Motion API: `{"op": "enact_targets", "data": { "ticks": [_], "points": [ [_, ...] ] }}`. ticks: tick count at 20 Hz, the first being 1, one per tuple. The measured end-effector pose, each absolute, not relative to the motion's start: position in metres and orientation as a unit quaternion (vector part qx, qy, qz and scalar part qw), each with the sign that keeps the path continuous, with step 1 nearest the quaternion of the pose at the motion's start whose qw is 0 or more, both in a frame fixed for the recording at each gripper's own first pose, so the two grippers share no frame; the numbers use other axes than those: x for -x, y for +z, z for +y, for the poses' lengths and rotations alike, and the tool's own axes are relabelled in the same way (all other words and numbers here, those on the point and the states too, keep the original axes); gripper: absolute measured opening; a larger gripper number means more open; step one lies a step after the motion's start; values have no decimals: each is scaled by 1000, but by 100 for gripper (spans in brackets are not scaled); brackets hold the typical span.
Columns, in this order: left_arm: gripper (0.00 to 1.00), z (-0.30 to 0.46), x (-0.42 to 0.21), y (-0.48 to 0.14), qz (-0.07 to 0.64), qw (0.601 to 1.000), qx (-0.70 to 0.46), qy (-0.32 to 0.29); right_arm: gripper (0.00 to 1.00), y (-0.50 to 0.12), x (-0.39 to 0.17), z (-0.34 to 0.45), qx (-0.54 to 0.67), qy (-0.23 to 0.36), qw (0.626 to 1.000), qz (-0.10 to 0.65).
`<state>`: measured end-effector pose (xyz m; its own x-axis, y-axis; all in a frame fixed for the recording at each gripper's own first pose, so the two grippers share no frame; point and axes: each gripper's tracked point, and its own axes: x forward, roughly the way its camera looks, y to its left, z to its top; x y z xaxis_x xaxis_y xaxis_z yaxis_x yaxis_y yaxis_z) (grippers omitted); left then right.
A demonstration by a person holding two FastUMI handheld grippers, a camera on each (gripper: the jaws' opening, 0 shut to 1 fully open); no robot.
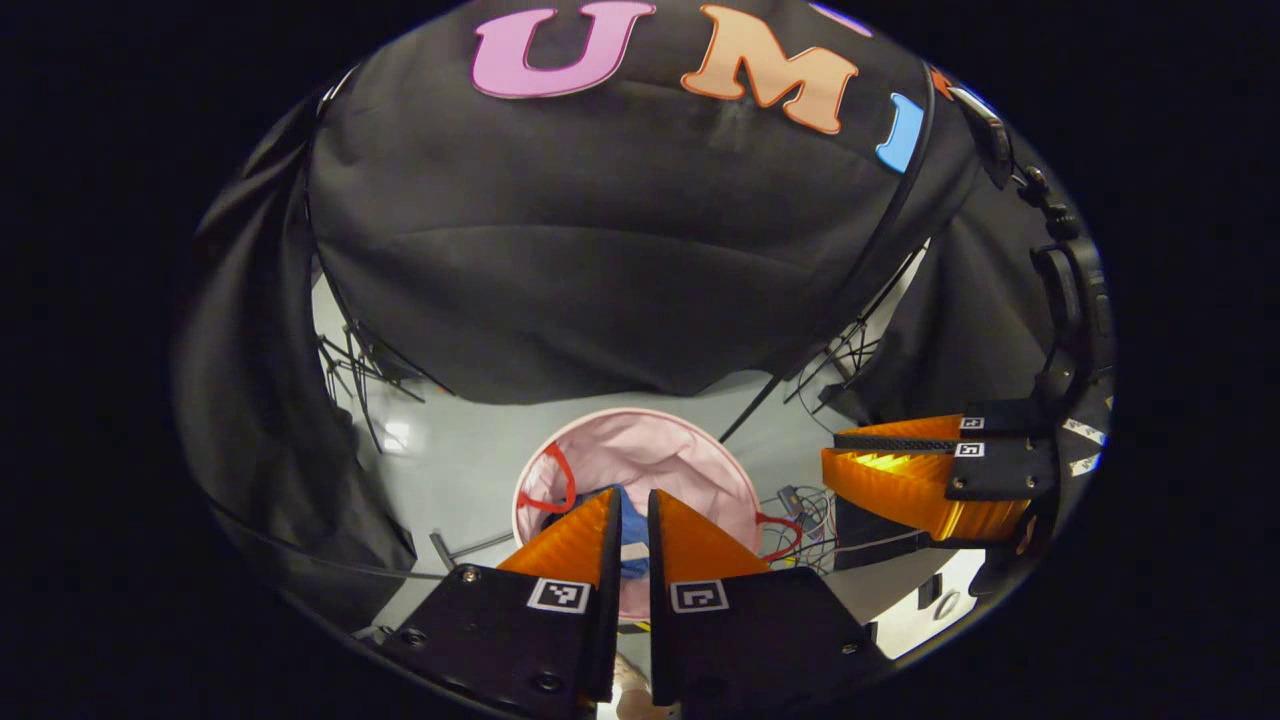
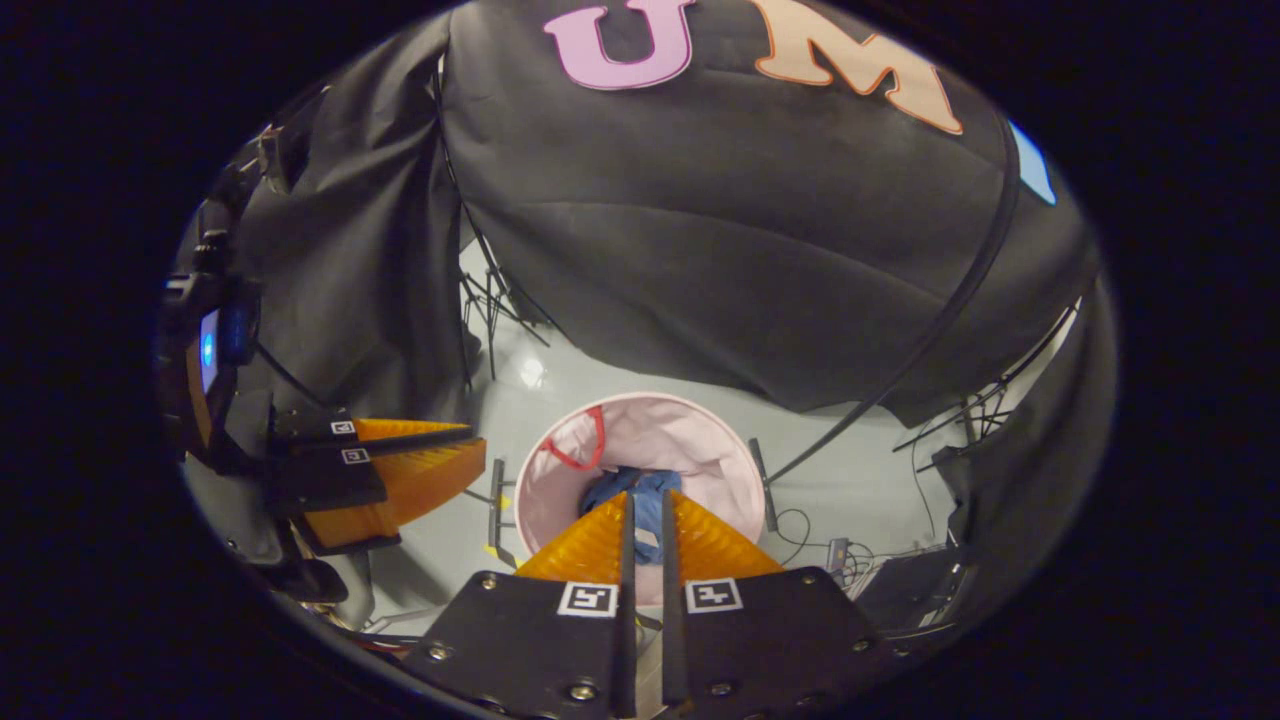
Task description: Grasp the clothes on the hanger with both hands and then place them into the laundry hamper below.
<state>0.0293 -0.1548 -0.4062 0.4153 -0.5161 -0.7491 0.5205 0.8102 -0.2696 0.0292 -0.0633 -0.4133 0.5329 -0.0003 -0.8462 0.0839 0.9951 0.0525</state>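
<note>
Your left tongs (image 1: pixel 634 520) & right tongs (image 2: pixel 647 525): both pressed together, nothing held. Blue clothes (image 2: pixel 640 490) lie in pink hamper (image 2: pixel 690 435) on floor.

Soft, thin pink cloth on the laundry hamper (image 2: pixel 690 440), matt and creased, with red cord handles (image 1: pixel 556 484). Limp blue cloth inside, the clothes (image 2: pixel 645 495), matt and crumpled. Glossy pale floor (image 2: pixel 560 385) catching a light glare. Matt black draped cloth on the booth wall (image 1: pixel 600 280). Ribbed, slightly shiny plastic on the fingers (image 1: pixel 905 480) at right.
</note>
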Motion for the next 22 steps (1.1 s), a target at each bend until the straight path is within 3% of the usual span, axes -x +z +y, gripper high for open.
{"op": "enact_targets", "data": {
  "ticks": [11, 16, 22],
  "points": [
    [15, -180, -76, -232, 257, 911, 40, -321, 11, -262, -80, -77, -51, -50, 945, 319],
    [15, -189, -85, -136, 168, 926, 70, -330, 10, -165, -99, -80, -52, -55, 972, 221],
    [14, -175, -74, -51, 88, 934, 78, -337, 10, -71, -82, -78, -45, -66, 990, 119]
  ]
}}
